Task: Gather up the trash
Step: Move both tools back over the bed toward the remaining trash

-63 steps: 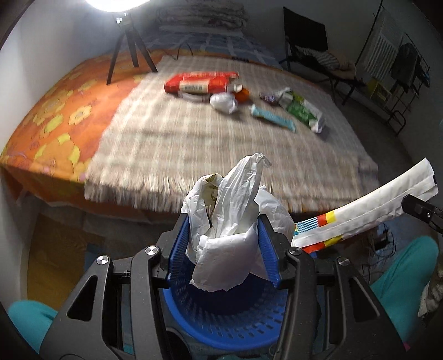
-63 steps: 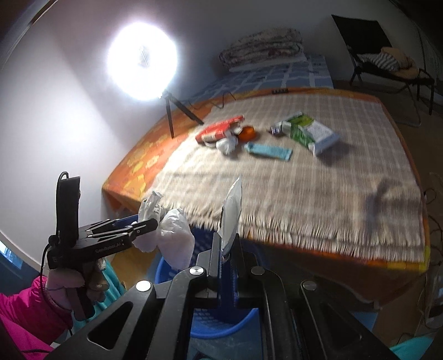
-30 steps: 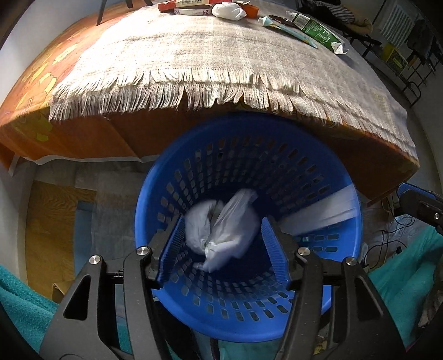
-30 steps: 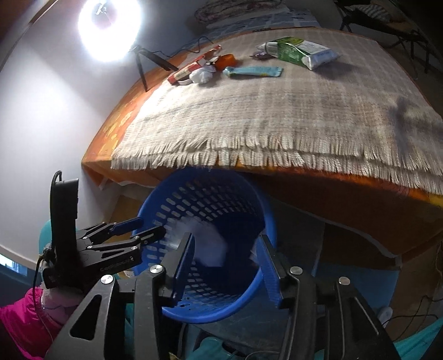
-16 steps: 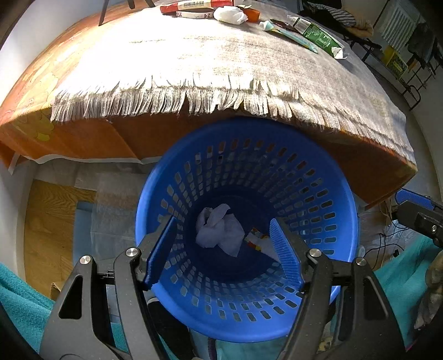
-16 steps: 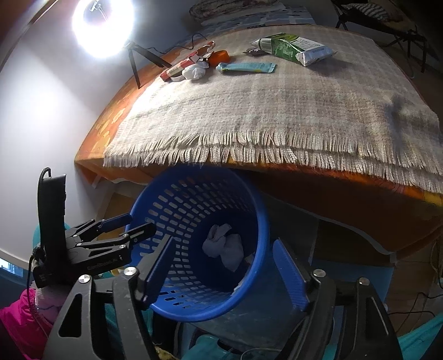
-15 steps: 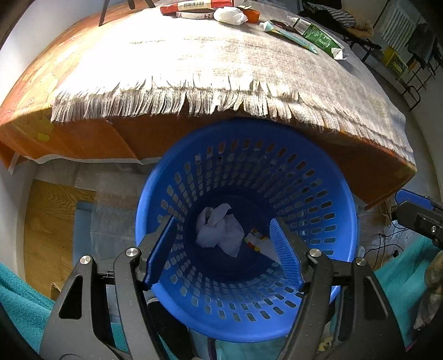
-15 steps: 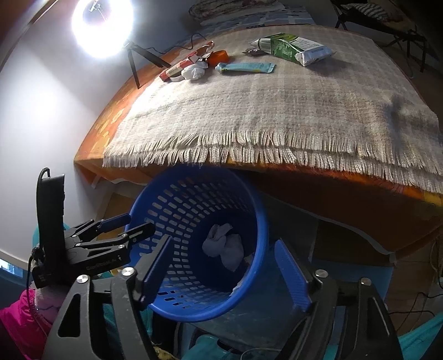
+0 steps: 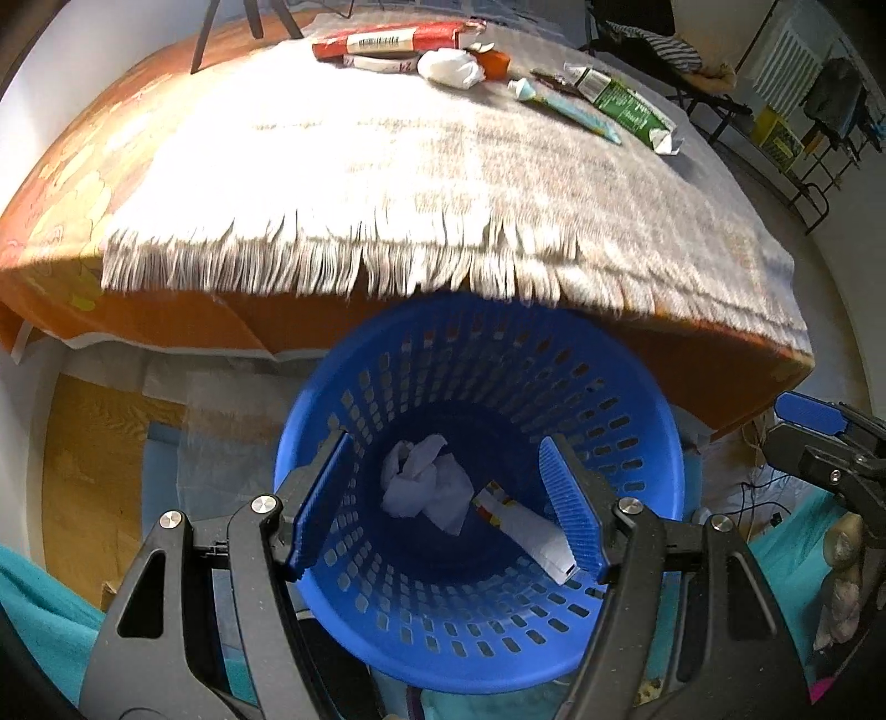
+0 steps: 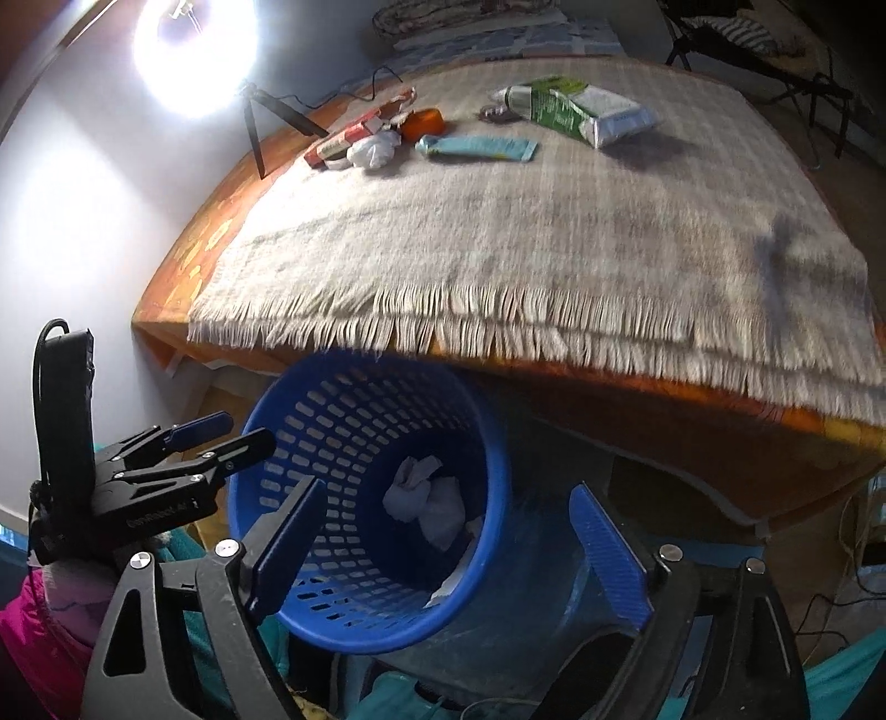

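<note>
Bed (image 9: 166,138) with orange floral cover; fringed plaid blanket (image 9: 387,183) spread over it. Blue perforated basket (image 9: 637,443) on the floor just below the bed's near edge, fringe hanging at its far rim.

Basket contents: crumpled white plastic bag (image 9: 423,490) on the bottom; beside it, toward the right wall, a long white wrapper (image 9: 531,531) with a red-and-yellow end, leaning on the wall.

Uncollected, far side of blanket: red carton (image 9: 387,39), white wad (image 9: 448,67) just beside an orange item (image 9: 493,60), teal tube (image 9: 565,105), green-and-white pack (image 9: 626,105).

Left gripper (image 9: 448,509) above the basket mouth, jaws spread wide, nothing between them. Right gripper (image 10: 443,548) also wide apart, empty, near the basket's right side.
</note>
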Demonstrator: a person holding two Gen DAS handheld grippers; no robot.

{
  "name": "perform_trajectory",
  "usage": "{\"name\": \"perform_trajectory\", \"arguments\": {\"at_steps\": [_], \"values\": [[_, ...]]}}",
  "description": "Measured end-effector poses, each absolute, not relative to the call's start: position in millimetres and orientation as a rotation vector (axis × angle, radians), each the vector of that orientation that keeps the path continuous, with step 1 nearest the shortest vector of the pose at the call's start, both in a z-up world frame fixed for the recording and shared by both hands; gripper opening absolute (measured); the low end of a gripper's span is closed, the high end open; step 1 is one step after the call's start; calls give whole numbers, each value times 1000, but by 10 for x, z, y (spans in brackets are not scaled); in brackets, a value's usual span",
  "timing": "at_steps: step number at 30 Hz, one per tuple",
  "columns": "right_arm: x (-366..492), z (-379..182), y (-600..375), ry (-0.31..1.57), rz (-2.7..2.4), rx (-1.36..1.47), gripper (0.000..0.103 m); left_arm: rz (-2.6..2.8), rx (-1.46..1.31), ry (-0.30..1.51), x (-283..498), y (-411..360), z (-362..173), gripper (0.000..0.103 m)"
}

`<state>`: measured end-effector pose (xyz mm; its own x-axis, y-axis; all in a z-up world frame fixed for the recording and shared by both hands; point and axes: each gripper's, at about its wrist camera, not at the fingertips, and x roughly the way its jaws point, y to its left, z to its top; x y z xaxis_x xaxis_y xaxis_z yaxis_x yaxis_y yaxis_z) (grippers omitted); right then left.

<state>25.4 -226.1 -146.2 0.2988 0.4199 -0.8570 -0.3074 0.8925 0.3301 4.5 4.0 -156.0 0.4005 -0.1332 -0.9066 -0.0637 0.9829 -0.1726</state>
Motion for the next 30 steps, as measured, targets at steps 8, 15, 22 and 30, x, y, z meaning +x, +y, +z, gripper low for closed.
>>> {"name": "perform_trajectory", "arguments": {"at_steps": [8, 15, 22, 30], "values": [[454, -1273, -2348, 1078, 476, 87, 91, -49, -189, 1126, 278, 106, -1402, 72], [728, -1135, -2349, 1009, 484, 16, 91, -59, -172, 1089, 572, 147, -1245, 72], [1085, -1058, -2255, 1022, 523, -53, 91, -66, -162, 1053, 902, 180, -1116, 72], [1585, -919, -2260, 996, 511, -73, 91, -75, -154, 1042, 1290, 215, -1073, 72]]}}
